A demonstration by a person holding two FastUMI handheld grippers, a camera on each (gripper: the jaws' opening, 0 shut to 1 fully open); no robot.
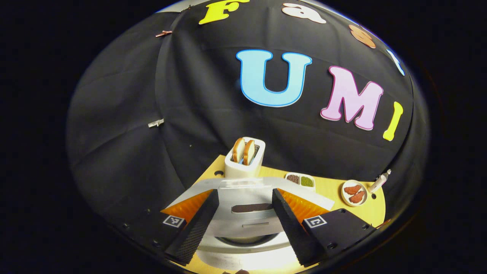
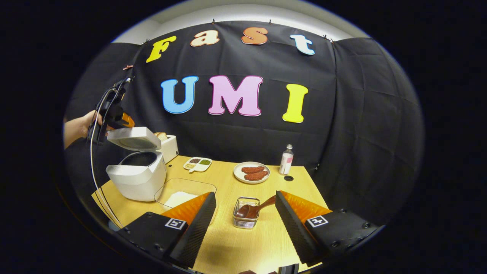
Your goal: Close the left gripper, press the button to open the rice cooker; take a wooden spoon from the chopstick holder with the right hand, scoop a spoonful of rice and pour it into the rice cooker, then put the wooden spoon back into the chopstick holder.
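The white rice cooker (image 2: 137,177) stands at the table's left with its lid (image 2: 133,139) raised and the dark pot showing. My left gripper (image 2: 121,122), held by a hand (image 2: 78,127), hovers just behind and above that lid. In the left gripper view, the left gripper (image 1: 245,194) is open, its fingers on either side of the raised lid (image 1: 247,205) without touching it. My right gripper (image 2: 245,195) is open over the table's front, nothing between its fingers. Just beyond it the wire chopstick holder (image 2: 246,219) holds the wooden spoon (image 2: 254,208), whose handle leans right.
A clear tray of rice (image 2: 182,194) lies in front of the cooker. Behind the cooker is a toaster (image 1: 245,158) with bread. A divided dish (image 2: 198,163), a plate of meat (image 2: 252,172) and a small bottle (image 2: 286,159) stand along the back. A cable (image 2: 93,171) hangs at left.
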